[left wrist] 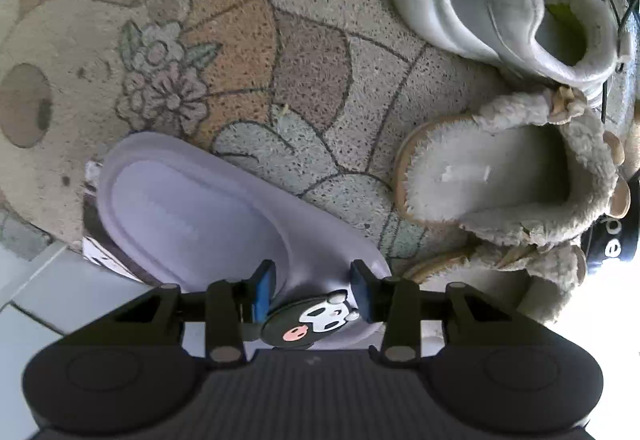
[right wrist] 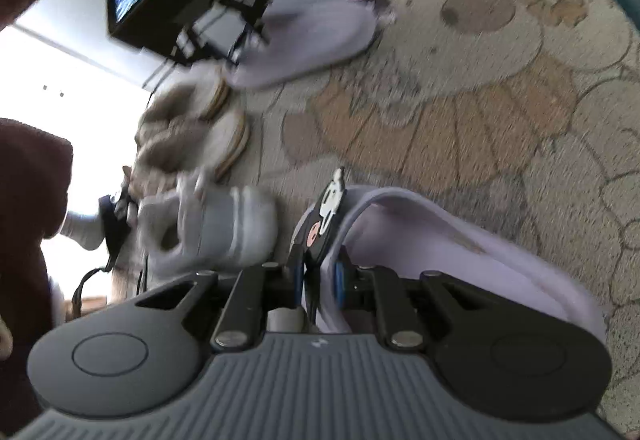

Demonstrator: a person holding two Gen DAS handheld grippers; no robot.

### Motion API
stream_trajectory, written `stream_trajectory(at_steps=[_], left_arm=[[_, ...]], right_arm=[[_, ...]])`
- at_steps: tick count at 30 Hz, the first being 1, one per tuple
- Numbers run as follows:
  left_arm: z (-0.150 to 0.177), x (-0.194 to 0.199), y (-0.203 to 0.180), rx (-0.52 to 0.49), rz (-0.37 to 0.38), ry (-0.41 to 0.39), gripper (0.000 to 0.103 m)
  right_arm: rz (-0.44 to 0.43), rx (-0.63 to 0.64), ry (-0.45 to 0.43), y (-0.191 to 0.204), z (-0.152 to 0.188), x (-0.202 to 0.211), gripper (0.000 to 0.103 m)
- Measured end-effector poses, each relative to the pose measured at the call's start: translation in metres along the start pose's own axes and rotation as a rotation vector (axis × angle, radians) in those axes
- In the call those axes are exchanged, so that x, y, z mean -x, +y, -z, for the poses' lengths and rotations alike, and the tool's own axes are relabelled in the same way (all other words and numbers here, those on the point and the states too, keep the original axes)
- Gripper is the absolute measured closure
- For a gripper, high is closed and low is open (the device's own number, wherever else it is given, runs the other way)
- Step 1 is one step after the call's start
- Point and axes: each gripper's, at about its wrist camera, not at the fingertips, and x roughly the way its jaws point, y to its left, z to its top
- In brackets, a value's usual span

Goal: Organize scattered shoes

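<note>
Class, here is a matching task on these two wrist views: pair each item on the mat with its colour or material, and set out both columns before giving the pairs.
Column one:
1. slipper between the left hand-held gripper fingers
2. sneaker
3. fluffy slipper
4. round charm

Column two:
A. beige fleece
B. black with a white and pink face
C. lilac
D. pale grey and white

Pairs: 1-C, 2-D, 3-A, 4-B

The whole right wrist view is smeared with motion blur, worst at ten o'clock. In the left wrist view a black strap with white letters (left wrist: pixel 612 244) is cut off at three o'clock, and the pale grey sneakers (left wrist: pixel 500 0) run off the edge at one o'clock.
</note>
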Motion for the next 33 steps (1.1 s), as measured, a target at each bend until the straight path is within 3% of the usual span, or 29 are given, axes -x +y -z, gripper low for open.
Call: stream_trajectory(at_steps=[5, 8, 11, 12, 15, 18, 21, 25, 29, 33], left_arm=[[-0.004, -0.007, 0.009, 0.022, 0.089, 0.041, 0.071], [-0.002, -0.006, 0.008, 0.045, 0.094, 0.020, 0.072], [0.005, 0.001, 0.008, 0.088, 0.092, -0.057, 0.079], [0.006, 0.005, 0.011, 0.121, 0.105, -0.101, 0.085], [0.009, 0.016, 0.017, 0.200, 0.138, -0.224, 0.088], [0.004, 0.021, 0.021, 0.245, 0.133, -0.305, 0.096], [-0.004, 0.025, 0.025, 0.275, 0.139, -0.338, 0.096], [-0.008, 0.027, 0.019, 0.222, 0.105, -0.312, 0.094], [-0.021, 0.024, 0.004, 0.090, 0.106, -0.194, 0.089], [-0.034, 0.015, -0.010, -0.019, 0.130, -0.070, 0.088]], right_arm=[[0.050, 0.032, 0.039, -0.003, -0.001, -0.002, 0.085], [0.115, 0.033, 0.028, -0.006, -0.004, 0.000, 0.067], [0.185, -0.043, -0.039, -0.015, -0.004, 0.009, 0.054], [0.184, -0.068, -0.062, -0.017, -0.001, 0.011, 0.054], [0.180, -0.143, -0.132, -0.022, 0.005, 0.016, 0.052], [0.169, -0.177, -0.143, -0.023, 0.013, 0.015, 0.049], [0.158, -0.205, -0.145, -0.023, 0.020, 0.012, 0.049], [0.143, -0.242, -0.147, -0.023, 0.030, 0.008, 0.051], [0.128, -0.278, -0.149, -0.024, 0.040, 0.005, 0.067], [0.158, -0.110, -0.095, -0.001, 0.011, -0.009, 0.075]])
